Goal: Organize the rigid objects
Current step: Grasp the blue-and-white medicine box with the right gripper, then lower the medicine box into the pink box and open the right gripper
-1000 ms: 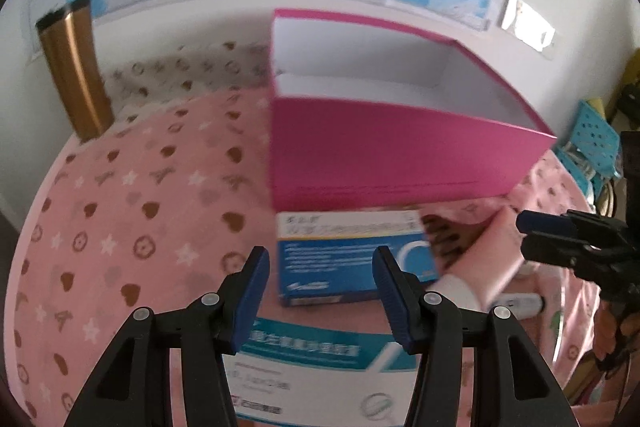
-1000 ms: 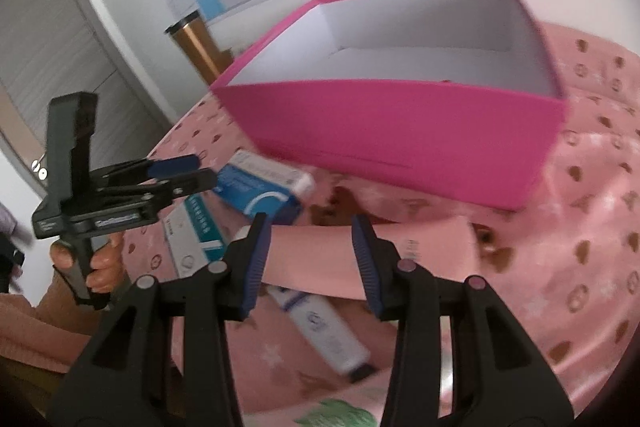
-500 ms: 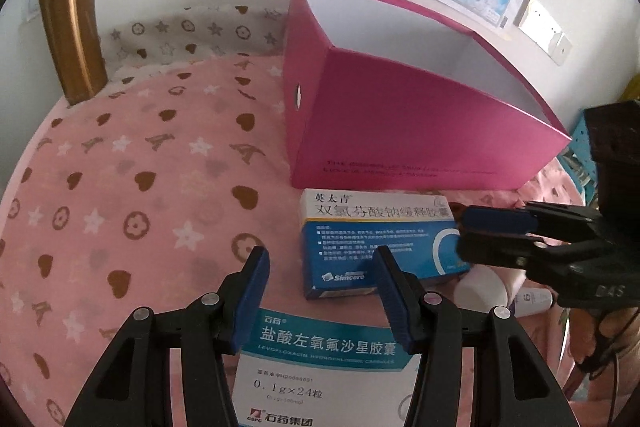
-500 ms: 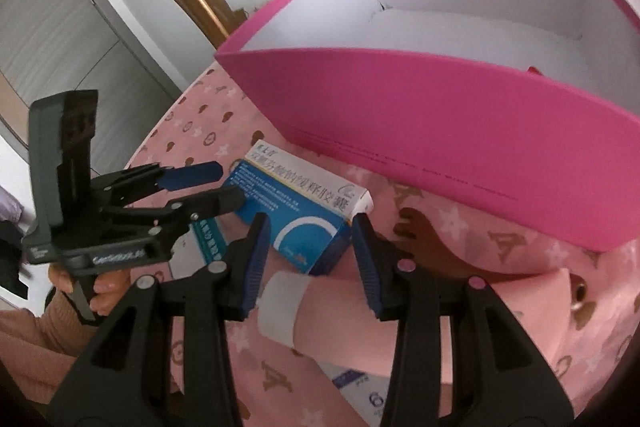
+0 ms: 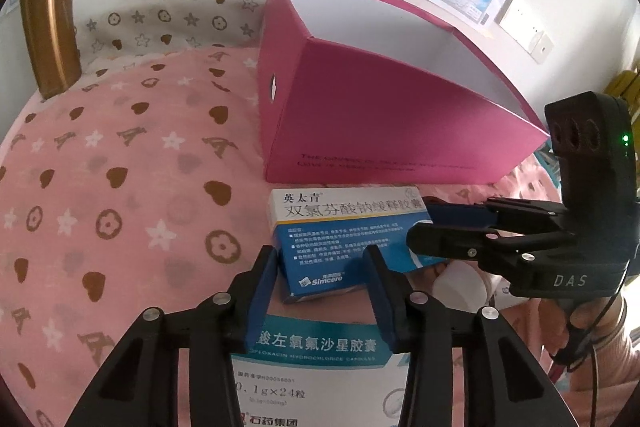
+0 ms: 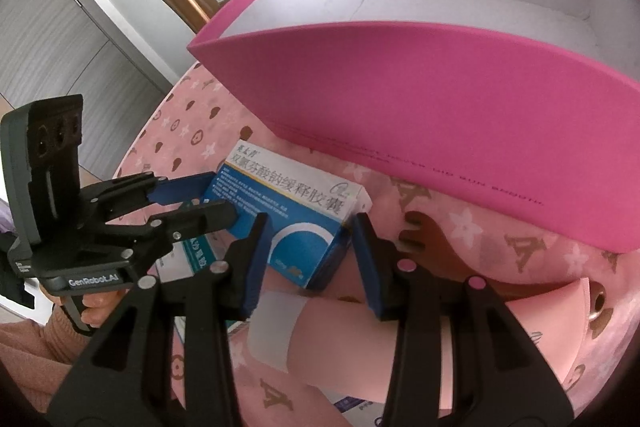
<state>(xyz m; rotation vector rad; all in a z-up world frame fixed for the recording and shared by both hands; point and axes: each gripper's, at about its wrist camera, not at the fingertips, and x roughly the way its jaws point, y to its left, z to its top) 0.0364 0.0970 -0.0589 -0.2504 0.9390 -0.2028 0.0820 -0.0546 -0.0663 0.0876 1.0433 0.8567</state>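
A blue and white medicine box (image 5: pixel 344 227) lies flat in front of the open pink storage box (image 5: pixel 380 131). My left gripper (image 5: pixel 319 255) straddles its near end, its jaws closing and the pads against the box's two sides. In the right wrist view the left gripper (image 6: pixel 222 199) sits at the far end of this blue box (image 6: pixel 288 211). My right gripper (image 6: pixel 310 223) stands open over the box's other end and a pink tube with a white cap (image 6: pixel 360 347). Neither of the right gripper's pads presses on anything. A teal and white medicine box (image 5: pixel 320 367) lies under the left gripper.
A gold tumbler (image 5: pixel 52 27) stands at the table's back left by the wall. A brown toothed object (image 6: pixel 428 239) lies beside the tube, near the pink storage box's front wall (image 6: pixel 440 107). The pink patterned cloth (image 5: pixel 120 207) covers the table. The right gripper (image 5: pixel 420 221) reaches in from the right.
Both grippers came in toward the blue medicine box, the right one sliding over its end from the side. The left jaws narrowed around the box's near end.
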